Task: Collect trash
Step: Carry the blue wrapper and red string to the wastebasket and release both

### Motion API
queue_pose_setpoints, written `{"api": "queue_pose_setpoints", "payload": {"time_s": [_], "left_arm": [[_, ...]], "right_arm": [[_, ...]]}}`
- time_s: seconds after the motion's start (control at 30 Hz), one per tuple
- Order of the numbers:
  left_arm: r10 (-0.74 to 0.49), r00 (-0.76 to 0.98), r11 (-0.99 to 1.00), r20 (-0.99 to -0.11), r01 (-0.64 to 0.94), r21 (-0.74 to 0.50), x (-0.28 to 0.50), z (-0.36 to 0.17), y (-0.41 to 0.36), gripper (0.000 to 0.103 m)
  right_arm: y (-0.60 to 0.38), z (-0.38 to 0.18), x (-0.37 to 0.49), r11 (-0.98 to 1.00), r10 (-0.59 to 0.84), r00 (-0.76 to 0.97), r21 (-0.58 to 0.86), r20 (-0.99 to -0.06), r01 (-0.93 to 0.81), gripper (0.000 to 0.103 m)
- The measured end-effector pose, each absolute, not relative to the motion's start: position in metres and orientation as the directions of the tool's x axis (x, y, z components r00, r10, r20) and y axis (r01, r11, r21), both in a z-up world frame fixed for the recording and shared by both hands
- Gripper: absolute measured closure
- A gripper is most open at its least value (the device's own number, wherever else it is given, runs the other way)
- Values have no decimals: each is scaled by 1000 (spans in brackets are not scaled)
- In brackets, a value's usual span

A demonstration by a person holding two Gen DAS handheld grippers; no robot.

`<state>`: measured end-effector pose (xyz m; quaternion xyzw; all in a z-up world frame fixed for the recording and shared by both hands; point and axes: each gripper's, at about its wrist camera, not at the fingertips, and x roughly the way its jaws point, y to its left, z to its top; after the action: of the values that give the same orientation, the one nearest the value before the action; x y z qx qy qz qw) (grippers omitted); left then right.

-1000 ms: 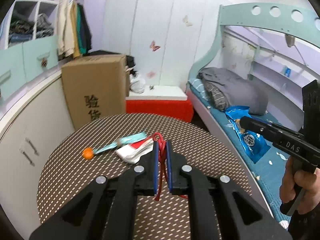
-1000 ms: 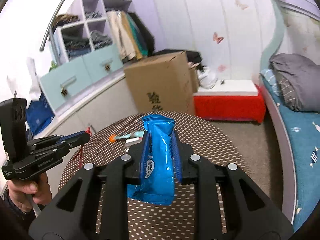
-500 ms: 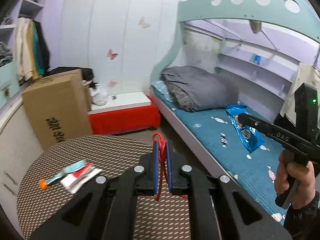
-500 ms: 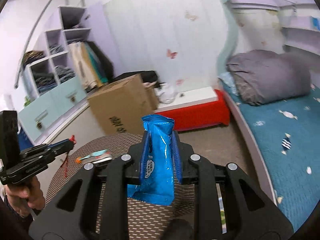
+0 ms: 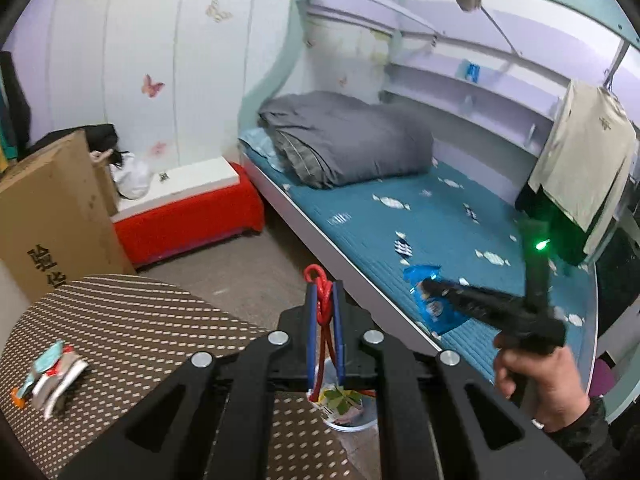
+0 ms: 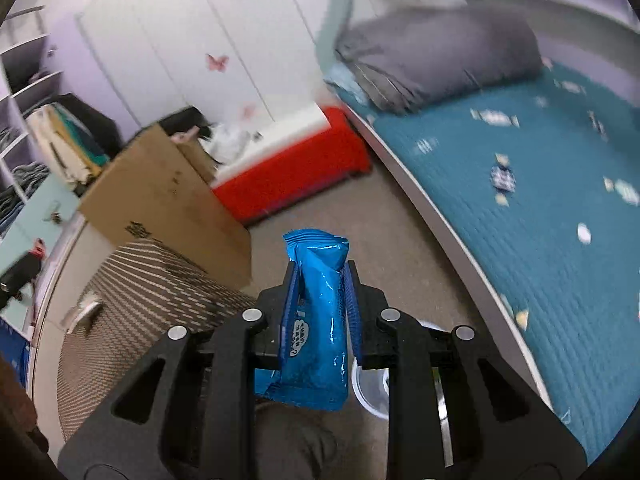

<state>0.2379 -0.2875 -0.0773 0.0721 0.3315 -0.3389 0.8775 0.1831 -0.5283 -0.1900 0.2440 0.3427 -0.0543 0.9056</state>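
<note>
My left gripper (image 5: 323, 292) is shut on a red cord (image 5: 320, 292) that hangs down between its fingers. My right gripper (image 6: 319, 276) is shut on a blue snack wrapper (image 6: 320, 320); that wrapper also shows in the left wrist view (image 5: 430, 300), held over the bed's edge. A trash bin (image 5: 348, 412) with a white liner and scraps inside sits on the floor below the left gripper; its rim shows in the right wrist view (image 6: 372, 392). More wrappers (image 5: 52, 372) lie on the round table (image 5: 132, 328).
A bed with a blue sheet (image 5: 420, 224) and a grey duvet (image 5: 348, 136) runs along the right. A cardboard box (image 5: 52, 216) and a red-and-white chest (image 5: 188, 216) stand behind the table. Shelves with clothes (image 6: 36, 152) are at the far left.
Both grippers have swung right and tilted down, away from the table towards the floor by the bed. The trash bin has come into view beneath them. Both grips are unchanged.
</note>
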Motion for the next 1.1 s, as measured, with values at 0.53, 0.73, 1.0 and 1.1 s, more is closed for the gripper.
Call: {"api": "queue_pose_setpoints", "payload": {"time_s": [0.53,0.73,1.0,1.1], "left_arm": [[-498,394,709,-772,697,-102,272,-166,-382,96],[-465,304,669,-831,736,-105,277,-202,-418,96],[-415,190,615,-890,779,-121,278,-241,-453,85],[-383,200,631,-902,770,-97,283,-246,-457,20]], "right_arm": [[-574,-307,211,771,142,623,481,-769,418,29],[-598,-297,181,729,99,661,506,-744,461,21],[-615,-267,146,708,25,706,511,-707,487,18],[-615,-259,140,707,17,716,515,-697,485,16]]}}
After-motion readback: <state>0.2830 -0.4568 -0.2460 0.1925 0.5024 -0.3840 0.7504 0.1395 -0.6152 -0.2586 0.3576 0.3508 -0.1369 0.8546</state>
